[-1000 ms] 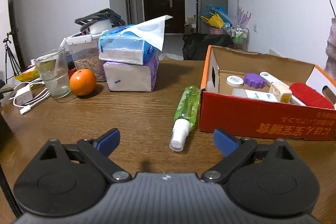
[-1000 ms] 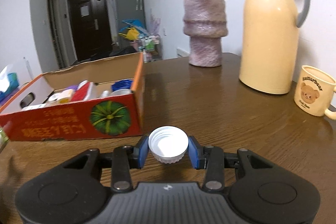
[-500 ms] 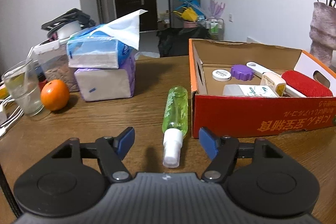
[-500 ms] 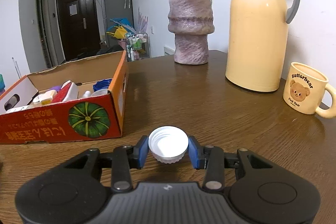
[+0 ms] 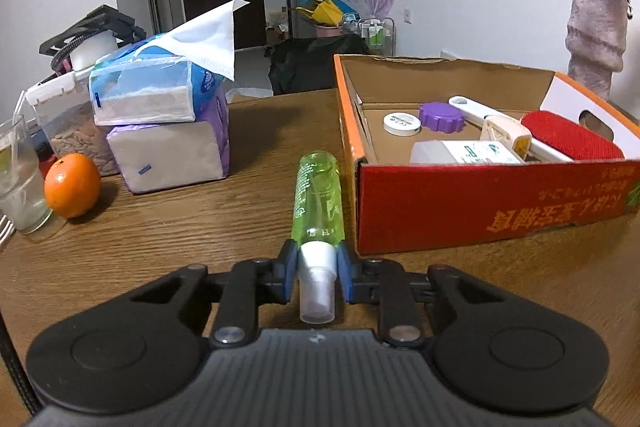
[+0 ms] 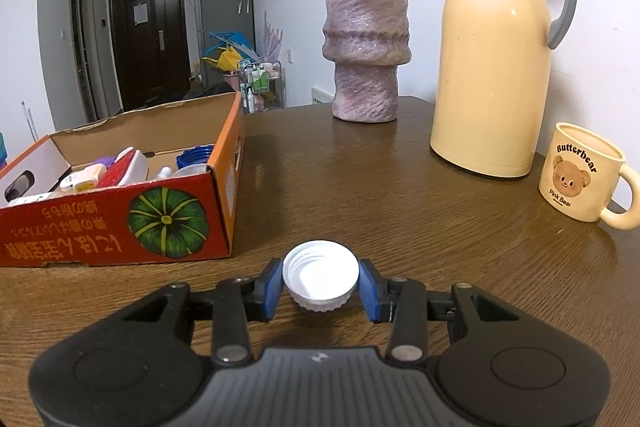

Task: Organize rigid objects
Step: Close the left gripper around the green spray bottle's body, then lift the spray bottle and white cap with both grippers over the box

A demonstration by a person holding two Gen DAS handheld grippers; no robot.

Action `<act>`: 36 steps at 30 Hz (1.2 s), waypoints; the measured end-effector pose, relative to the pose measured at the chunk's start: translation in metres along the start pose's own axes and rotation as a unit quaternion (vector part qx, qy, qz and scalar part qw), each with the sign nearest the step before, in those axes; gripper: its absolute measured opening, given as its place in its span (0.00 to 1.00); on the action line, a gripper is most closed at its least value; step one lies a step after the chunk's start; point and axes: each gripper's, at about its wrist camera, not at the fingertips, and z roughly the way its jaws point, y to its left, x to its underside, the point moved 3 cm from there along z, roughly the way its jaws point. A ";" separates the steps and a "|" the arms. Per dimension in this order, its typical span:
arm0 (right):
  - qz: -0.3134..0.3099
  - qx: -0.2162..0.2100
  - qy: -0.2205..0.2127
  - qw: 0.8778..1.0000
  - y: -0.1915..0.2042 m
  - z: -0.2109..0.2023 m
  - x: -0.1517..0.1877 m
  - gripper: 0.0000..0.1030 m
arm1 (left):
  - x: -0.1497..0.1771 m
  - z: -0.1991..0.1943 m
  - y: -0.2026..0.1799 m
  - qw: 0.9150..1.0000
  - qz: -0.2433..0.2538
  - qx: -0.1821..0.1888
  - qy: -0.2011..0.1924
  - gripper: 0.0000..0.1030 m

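Green spray bottle [image 5: 318,193], white cap [image 6: 320,279], red box [image 5: 492,195] with green pumpkin print

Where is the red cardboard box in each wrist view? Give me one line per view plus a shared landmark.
Left wrist view: the red cardboard box fills the right half, beside the green spray bottle.
Right wrist view: the box sits at the left, open top visible.
Shared landmark: the pink textured vase standing behind the box.

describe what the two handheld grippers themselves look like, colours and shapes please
Both match: the left gripper and right gripper have a ribbed dark grey body, two round black discs, black linkage bars with silver pivot screws, and blue finger pads. No sleeves or hands show.
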 end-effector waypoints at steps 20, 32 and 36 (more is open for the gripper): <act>0.001 -0.012 -0.001 1.000 0.001 -0.003 -0.001 0.38 | 0.036 -0.055 0.001 1.000 0.014 -0.003 -0.016 0.59; -0.003 -0.010 0.002 1.000 0.003 0.000 0.000 0.38 | 0.021 -0.016 -0.009 0.999 -0.020 -0.037 0.025 0.37; -0.008 -0.013 0.000 1.000 0.005 -0.001 0.000 0.38 | 0.022 -0.018 -0.007 0.998 -0.036 -0.042 0.022 0.31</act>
